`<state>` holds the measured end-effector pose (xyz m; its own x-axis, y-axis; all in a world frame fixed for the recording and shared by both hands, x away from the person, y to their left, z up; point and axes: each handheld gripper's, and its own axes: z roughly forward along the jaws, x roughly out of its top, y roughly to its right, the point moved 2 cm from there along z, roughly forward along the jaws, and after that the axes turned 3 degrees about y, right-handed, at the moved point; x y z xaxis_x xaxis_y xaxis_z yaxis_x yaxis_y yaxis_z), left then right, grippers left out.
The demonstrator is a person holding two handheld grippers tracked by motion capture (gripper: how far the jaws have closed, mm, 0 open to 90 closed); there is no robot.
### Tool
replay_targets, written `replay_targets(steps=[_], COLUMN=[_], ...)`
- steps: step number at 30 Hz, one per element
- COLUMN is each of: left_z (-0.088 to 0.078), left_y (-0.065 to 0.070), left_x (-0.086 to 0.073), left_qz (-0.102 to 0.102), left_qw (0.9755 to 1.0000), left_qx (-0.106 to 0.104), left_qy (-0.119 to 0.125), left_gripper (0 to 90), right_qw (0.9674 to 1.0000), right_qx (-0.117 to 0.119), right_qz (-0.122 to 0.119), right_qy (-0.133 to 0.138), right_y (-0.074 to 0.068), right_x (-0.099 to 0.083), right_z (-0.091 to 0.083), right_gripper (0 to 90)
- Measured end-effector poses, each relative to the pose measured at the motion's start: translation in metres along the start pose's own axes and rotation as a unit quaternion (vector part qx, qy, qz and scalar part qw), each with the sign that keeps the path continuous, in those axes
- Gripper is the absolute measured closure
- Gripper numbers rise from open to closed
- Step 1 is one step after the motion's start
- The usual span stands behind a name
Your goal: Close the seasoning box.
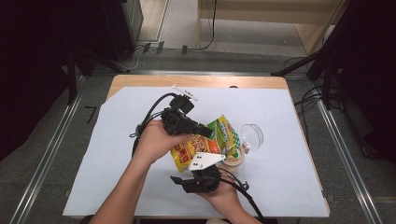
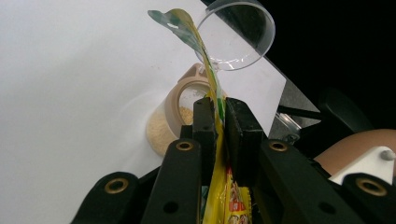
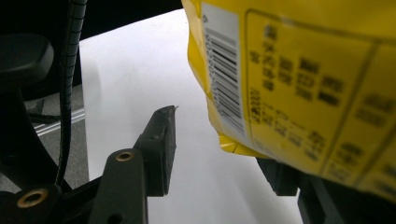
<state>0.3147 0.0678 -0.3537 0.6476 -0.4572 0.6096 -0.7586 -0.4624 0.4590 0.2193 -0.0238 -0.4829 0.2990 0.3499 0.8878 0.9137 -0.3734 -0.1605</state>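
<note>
- Jaws of left gripper [image 2: 219, 112] are clamping yellow printed foil packet [image 1: 198, 144], over beige-lidded jar [image 2: 175, 123] w/ powder.
- Right gripper [image 3: 219, 144] jaws are standing apart under packet's bottom, not gripping.
- Pouring probably not finished; clear lid [image 1: 252, 135] lying beside.

Glossy yellow foil packet [image 1: 201, 144]

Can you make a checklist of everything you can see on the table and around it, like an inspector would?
Surface: white sheet over a wooden table.
Job's things: yellow packet, beige jar holding powder, clear lid.
Clutter: nothing seen.
Grippers: left gripper shut on the packet's edge; right gripper open, packet partly in front of one jaw.
Cables: black cable trailing from the left gripper.
Surroundings: grey floor, wooden furniture behind.
</note>
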Motion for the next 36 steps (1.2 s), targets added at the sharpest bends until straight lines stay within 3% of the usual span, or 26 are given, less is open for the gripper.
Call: replay_targets(steps=[16, 23, 36], left_z=[0.022, 0.016, -0.008], left_y=[-0.003, -0.002, -0.010], left_x=[0.004, 0.001, -0.006], left_qz=[0.022, 0.033, 0.022], left_qw=[0.9998, 0.9993, 0.9981], left_qx=[-0.002, -0.016, -0.058], left_qy=[0.000, -0.006, 0.002], left_gripper=[79.0, 85.5, 86.8], right_qw=[1.0000, 0.9998, 0.9996], right_qx=[0.001, -0.003, -0.001], right_qz=[-0.005, -0.015, -0.016], right_qy=[-0.008, -0.014, -0.023], right_y=[0.001, 0.000, -0.003], right_x=[-0.003, -0.005, -0.009], right_z=[0.001, 0.002, 0.003], right_gripper=[53.4, 52.2, 51.8])
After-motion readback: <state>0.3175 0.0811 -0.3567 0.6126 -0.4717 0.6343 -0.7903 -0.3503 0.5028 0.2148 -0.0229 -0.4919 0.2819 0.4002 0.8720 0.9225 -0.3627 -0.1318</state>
